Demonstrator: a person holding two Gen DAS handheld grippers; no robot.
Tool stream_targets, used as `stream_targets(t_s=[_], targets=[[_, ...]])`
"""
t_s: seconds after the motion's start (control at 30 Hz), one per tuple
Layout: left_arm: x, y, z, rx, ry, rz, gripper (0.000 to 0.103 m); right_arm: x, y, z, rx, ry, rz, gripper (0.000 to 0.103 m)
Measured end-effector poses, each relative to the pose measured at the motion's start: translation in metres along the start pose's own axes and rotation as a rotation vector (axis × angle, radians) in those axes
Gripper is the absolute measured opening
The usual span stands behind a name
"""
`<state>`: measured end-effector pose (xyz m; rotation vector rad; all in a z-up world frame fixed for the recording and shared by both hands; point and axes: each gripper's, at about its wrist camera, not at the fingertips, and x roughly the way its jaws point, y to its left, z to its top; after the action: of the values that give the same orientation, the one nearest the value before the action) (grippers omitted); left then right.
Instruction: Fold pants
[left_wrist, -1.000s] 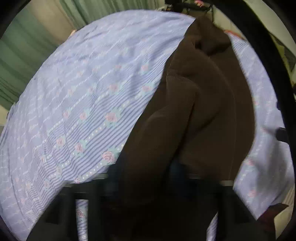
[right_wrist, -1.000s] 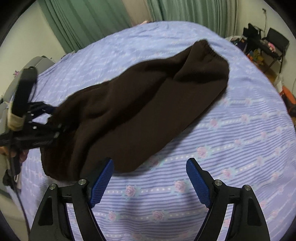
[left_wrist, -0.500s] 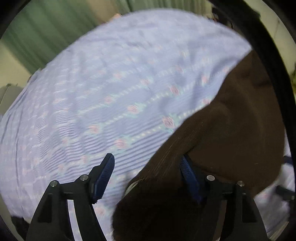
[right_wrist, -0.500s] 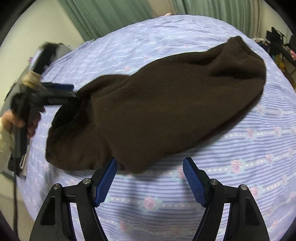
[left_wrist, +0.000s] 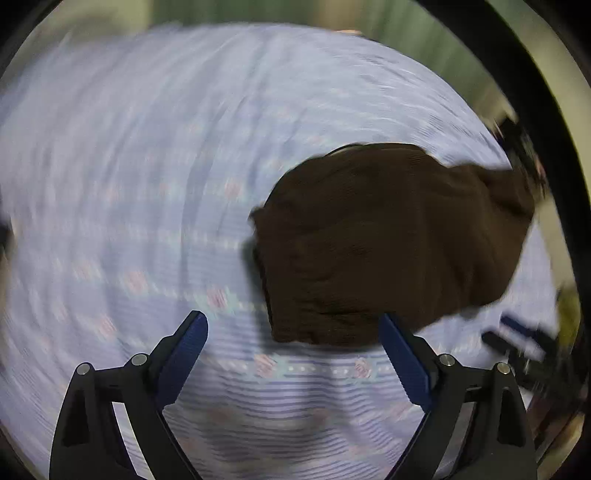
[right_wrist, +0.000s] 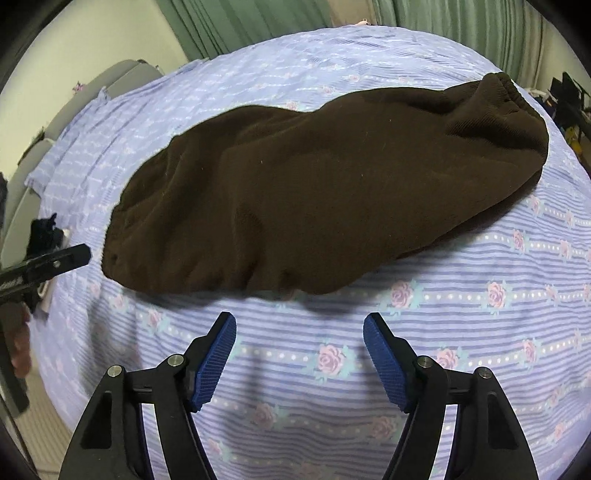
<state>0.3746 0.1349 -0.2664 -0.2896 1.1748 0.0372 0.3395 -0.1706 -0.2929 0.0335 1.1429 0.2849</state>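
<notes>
In the right wrist view, the right gripper (right_wrist: 299, 338) is sitting at the bottom centre of the frame with its blue-padded fingers (right_wrist: 216, 360) spread apart and gripping nothing, hovering over the striped, rose-printed bedsheet (right_wrist: 461, 332). Just beyond the fingertips, the brown pants (right_wrist: 314, 192) are lying on the sheet in a folded, rumpled heap, stretching from the lower left of the frame up to the upper right, where the gathered waistband (right_wrist: 506, 92) is showing. At the left edge, the tip of the left gripper (right_wrist: 55, 264) is pointing toward the pants but not touching them. Green curtains (right_wrist: 258, 22) are hanging along the top of the frame.

The left wrist view is blurring heavily. There the left gripper's fingers (left_wrist: 184, 350) are standing wide apart and empty, with the pants (left_wrist: 388, 240) lying right of centre, just past the right fingertip.
</notes>
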Motion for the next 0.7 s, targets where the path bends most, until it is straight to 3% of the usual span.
stream_targets(t_s=[0.13, 0.2, 0.23, 0.27, 0.37, 0.53, 0.7], targets=[[0.036, 0.012, -0.008, -0.185, 0.051, -0.079, 0.086, 0.006, -0.005, -0.005, -0.005, 0.016, -0.033, 0.068], [0.052, 0.014, -0.009, -0.257, 0.090, -0.162, 0.074, 0.009, -0.007, -0.006, -0.001, 0.023, -0.040, 0.068], [0.056, 0.013, -0.009, -0.274, 0.101, -0.196, 0.061, 0.011, -0.007, -0.006, -0.002, 0.026, -0.041, 0.068], [0.055, 0.012, -0.009, -0.286, 0.107, -0.198, 0.051, 0.013, -0.007, -0.005, -0.009, 0.029, -0.039, 0.067], [0.045, 0.003, 0.002, -0.270, 0.068, -0.170, 0.038, 0.018, -0.003, 0.002, -0.051, 0.035, -0.024, 0.062], [0.007, -0.006, 0.044, -0.223, -0.081, -0.137, 0.035, 0.006, 0.007, 0.035, -0.106, -0.055, 0.026, 0.061], [0.011, -0.022, 0.099, -0.149, -0.177, -0.070, 0.033, 0.002, 0.013, 0.084, -0.126, -0.148, 0.109, 0.061]])
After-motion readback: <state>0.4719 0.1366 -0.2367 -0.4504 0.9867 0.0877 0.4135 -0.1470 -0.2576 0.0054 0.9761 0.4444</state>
